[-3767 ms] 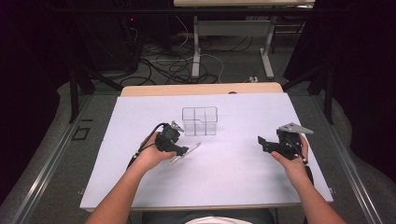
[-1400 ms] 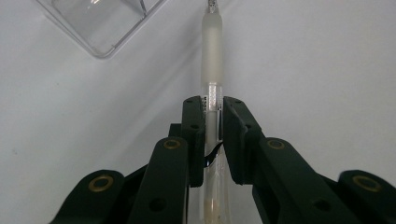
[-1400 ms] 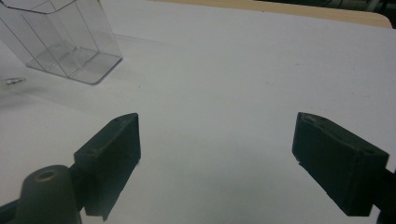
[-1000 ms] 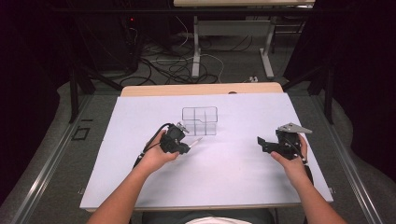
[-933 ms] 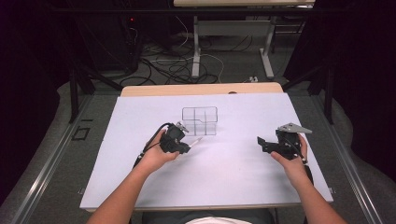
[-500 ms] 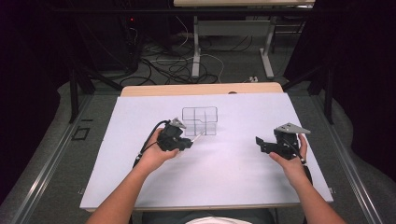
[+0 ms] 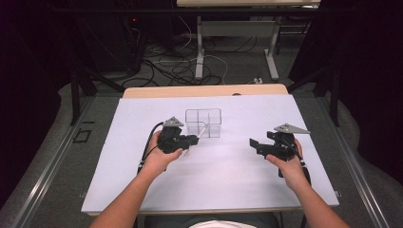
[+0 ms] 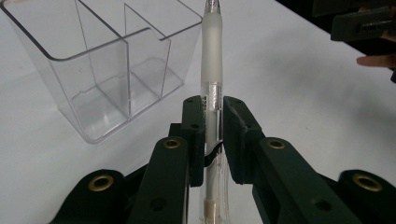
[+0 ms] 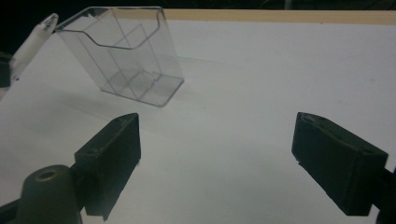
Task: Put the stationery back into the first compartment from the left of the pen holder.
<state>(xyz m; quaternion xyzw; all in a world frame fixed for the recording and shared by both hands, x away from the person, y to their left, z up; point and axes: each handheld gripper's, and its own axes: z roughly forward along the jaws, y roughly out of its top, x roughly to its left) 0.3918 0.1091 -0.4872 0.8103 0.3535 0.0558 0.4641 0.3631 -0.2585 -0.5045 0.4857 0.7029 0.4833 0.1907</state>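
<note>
A translucent white pen [image 8: 209,79] is clamped between the jaws of my left gripper [image 8: 212,109], which is shut on its barrel. The pen's far end points up at the rim of a clear plastic organizer box [image 8: 107,70] with several compartments. In the high view the left gripper [image 7: 191,140] sits just left of the box [image 7: 203,122], and the pen [image 7: 202,131] slants toward the box's front wall. My right gripper [image 9: 217,140] is open with nothing between its jaws. It hovers over the white sheet to the right of the box [image 9: 126,51]. In the high view the right gripper [image 7: 256,144] points left.
A white sheet [image 7: 223,180] covers the table, with a strip of wooden edge [image 7: 204,90] at the back. Cables and table legs lie on the floor beyond. Dark metal rails run along both sides.
The pen in my left gripper has swung up toward the box. The right gripper has drifted a little to the left and slightly up.
</note>
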